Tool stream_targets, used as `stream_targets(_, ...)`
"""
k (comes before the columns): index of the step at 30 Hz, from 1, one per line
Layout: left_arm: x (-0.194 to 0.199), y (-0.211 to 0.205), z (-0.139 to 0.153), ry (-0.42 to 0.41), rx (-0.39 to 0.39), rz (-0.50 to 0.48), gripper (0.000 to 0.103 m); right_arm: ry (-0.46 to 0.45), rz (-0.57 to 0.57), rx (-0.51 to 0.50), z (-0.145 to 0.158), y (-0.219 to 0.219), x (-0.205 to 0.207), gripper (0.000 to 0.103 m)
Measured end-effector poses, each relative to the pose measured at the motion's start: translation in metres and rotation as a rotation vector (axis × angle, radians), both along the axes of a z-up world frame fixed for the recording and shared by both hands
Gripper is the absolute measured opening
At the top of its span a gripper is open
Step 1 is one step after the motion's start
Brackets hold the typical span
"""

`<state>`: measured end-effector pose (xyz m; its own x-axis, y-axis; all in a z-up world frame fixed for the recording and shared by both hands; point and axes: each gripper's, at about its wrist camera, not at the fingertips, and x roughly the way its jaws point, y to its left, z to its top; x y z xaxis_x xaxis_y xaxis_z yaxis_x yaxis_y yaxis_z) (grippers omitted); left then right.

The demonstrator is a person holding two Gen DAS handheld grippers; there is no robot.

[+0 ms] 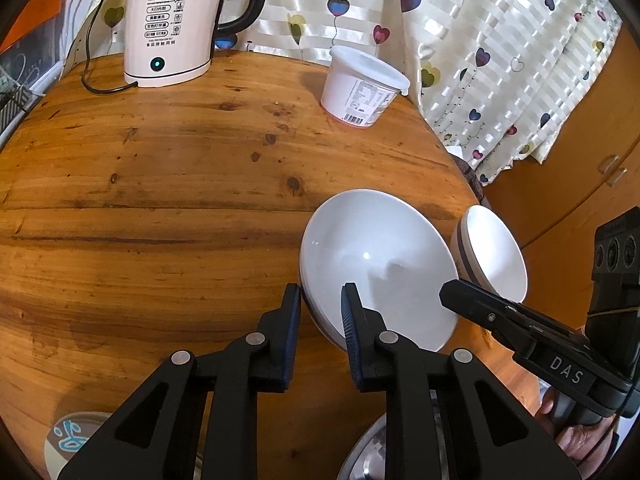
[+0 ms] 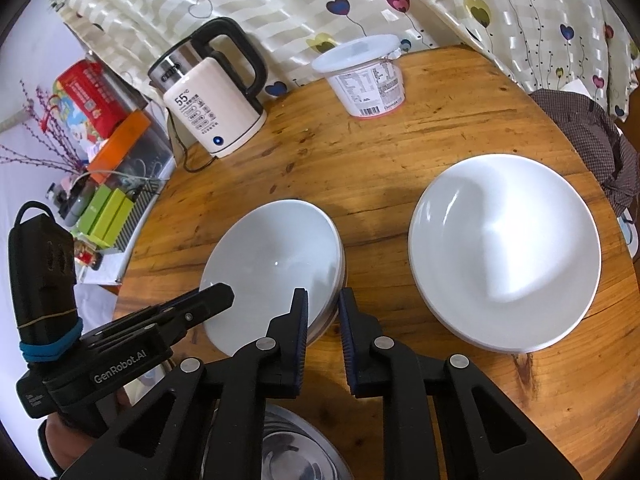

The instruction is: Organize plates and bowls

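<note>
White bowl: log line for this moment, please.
white bowl: on table | left tool: open, astride rim | right tool: open, astride opposite rim

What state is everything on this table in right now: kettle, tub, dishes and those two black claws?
kettle: upright, light lit, display reads 55 °C
lidded tub: upright, lid on
near white bowl: upright, empty, stacked on another dish
far white bowl: upright, empty, also stacked
left gripper: open, straddling the near white bowl's rim
right gripper: open, straddling the opposite rim
</note>
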<state>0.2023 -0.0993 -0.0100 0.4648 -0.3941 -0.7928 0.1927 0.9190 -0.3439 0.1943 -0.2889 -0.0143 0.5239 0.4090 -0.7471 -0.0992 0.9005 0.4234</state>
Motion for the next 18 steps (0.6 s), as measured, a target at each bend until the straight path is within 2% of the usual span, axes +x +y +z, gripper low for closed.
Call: stream_targets(18, -0.032, 0.007, 0.027, -0.057, 0.006, -0.008, 0.022, -0.056, 0.010, -0.010, 0.030, 0.005, -0.026, 0.016)
